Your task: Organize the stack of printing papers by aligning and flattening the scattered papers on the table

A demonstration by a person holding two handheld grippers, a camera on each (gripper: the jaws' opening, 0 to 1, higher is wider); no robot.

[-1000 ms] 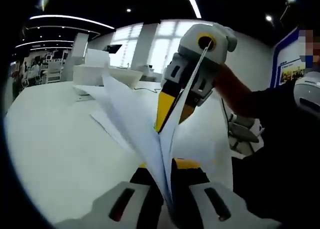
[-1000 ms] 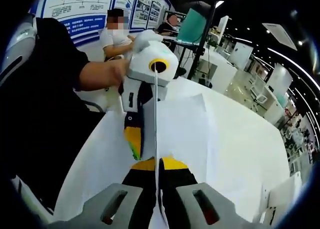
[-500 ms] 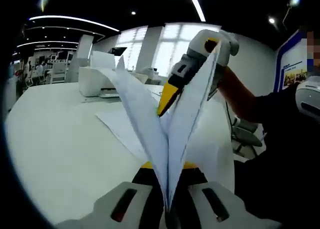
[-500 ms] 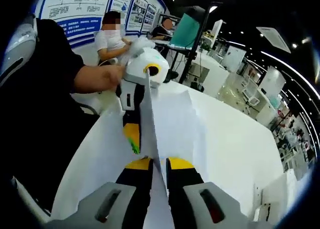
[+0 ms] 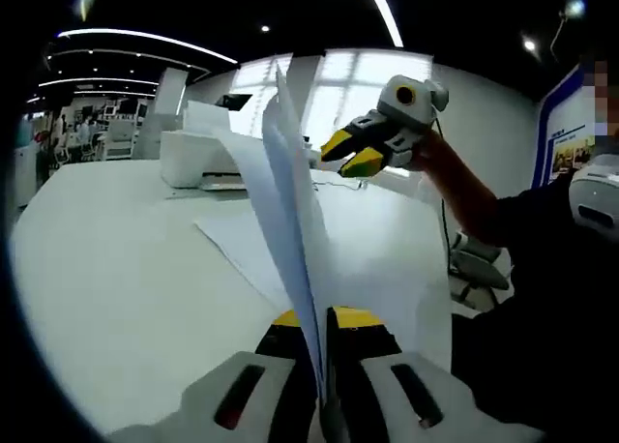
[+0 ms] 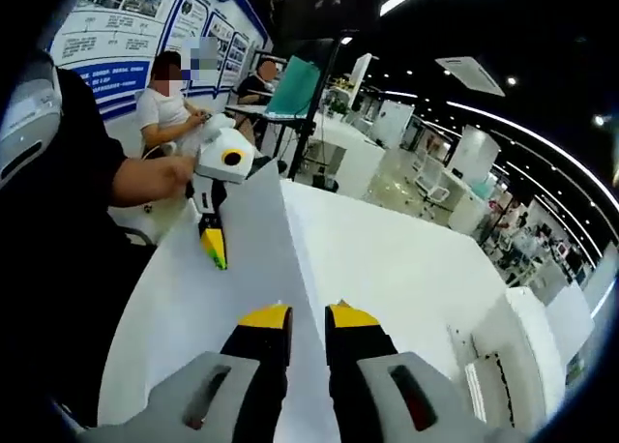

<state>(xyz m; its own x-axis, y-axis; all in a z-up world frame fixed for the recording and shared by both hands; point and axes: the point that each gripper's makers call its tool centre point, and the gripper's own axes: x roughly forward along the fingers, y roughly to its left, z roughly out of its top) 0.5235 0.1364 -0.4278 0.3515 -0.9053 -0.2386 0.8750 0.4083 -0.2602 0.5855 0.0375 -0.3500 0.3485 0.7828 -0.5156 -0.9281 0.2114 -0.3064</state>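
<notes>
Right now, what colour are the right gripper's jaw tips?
Yellow on black, plainest in the right gripper view; the right gripper stands open.

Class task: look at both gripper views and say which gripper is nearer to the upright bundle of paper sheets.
Left. The left gripper is shut on the paper sheets, holding them upright above the table. The right gripper has let go and sits apart from them, jaws open.

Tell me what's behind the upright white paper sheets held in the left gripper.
Behind the upright white paper sheets, a white printer sits on the white table, with bright windows beyond. More white sheets lying flat show beside them. The paper covers whatever lies directly behind it.
</notes>
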